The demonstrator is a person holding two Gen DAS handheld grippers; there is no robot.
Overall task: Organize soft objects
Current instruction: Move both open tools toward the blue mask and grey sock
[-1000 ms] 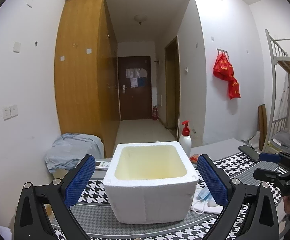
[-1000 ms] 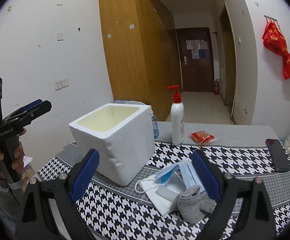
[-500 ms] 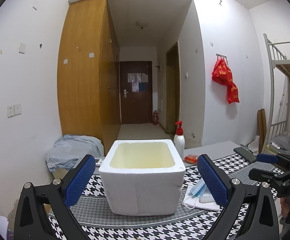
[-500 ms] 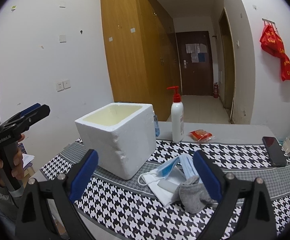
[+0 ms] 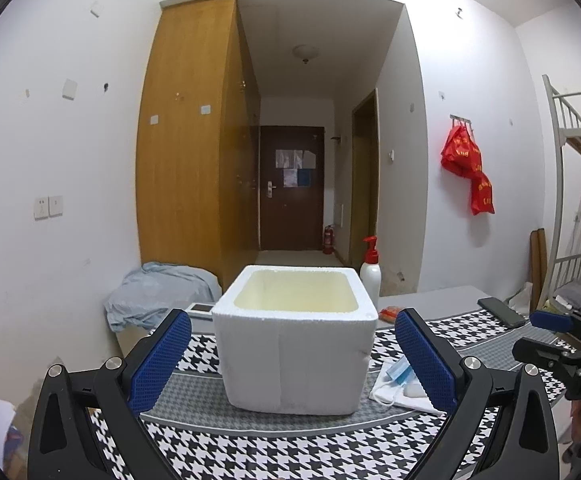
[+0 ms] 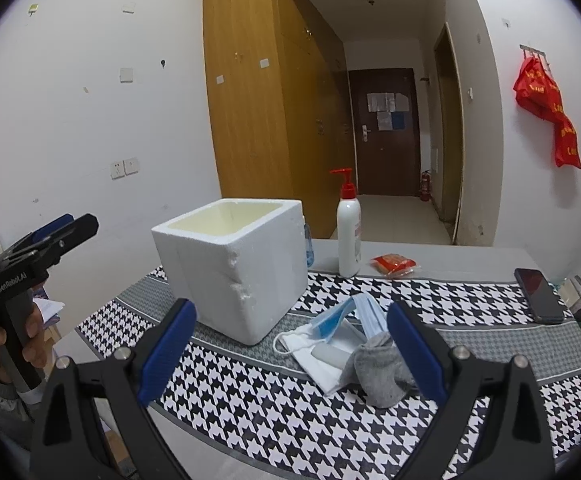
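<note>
Lying beside the wide-open, empty right hand-held gripper (image 6: 290,348): grey sock (image 6: 382,372).

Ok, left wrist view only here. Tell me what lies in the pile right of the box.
Observer: A grey sock lies at the near end of the pile, against the masks. It does not show in your view.
Operator: Report the right gripper.
Observer: The right gripper is open and empty, and the sock shows beside its right finger.
Operator: Check the box corner on that side.
Observer: The box is chipped along the corner that faces the right gripper.
</note>
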